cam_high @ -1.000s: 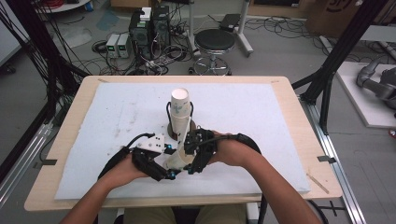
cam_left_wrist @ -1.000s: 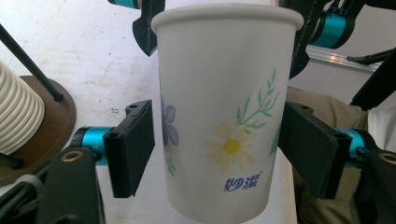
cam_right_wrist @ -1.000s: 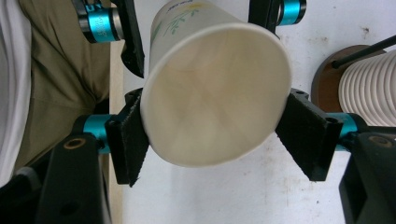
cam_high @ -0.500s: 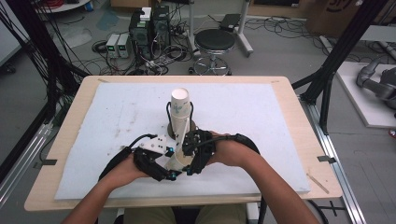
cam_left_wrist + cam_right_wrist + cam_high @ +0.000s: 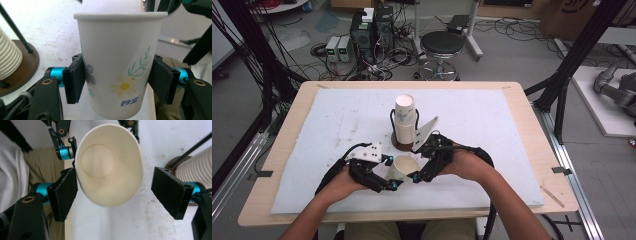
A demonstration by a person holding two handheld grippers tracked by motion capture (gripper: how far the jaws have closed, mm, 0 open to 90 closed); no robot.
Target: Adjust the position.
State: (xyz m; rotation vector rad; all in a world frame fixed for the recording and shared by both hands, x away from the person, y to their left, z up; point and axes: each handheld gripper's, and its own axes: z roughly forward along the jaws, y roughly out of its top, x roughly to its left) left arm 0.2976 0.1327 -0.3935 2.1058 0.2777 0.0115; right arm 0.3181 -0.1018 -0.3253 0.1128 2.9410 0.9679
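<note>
One paper cup (image 5: 117, 67) is clamped near the table's (image 5: 512, 150) front edge by the left gripper (image 5: 117, 82). The right gripper (image 5: 117, 192), jaws just opened, is spread around its rim. One cup stack (image 5: 404, 122) stands behind.

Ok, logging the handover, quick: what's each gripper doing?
Left gripper: shut on the paper cup.
Right gripper: jaws just opened, cup between them, not gripped.

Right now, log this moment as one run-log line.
left gripper: shut on paper cup | right gripper: jaws just opened, pads off cup | cup stack: upright on holder
</note>
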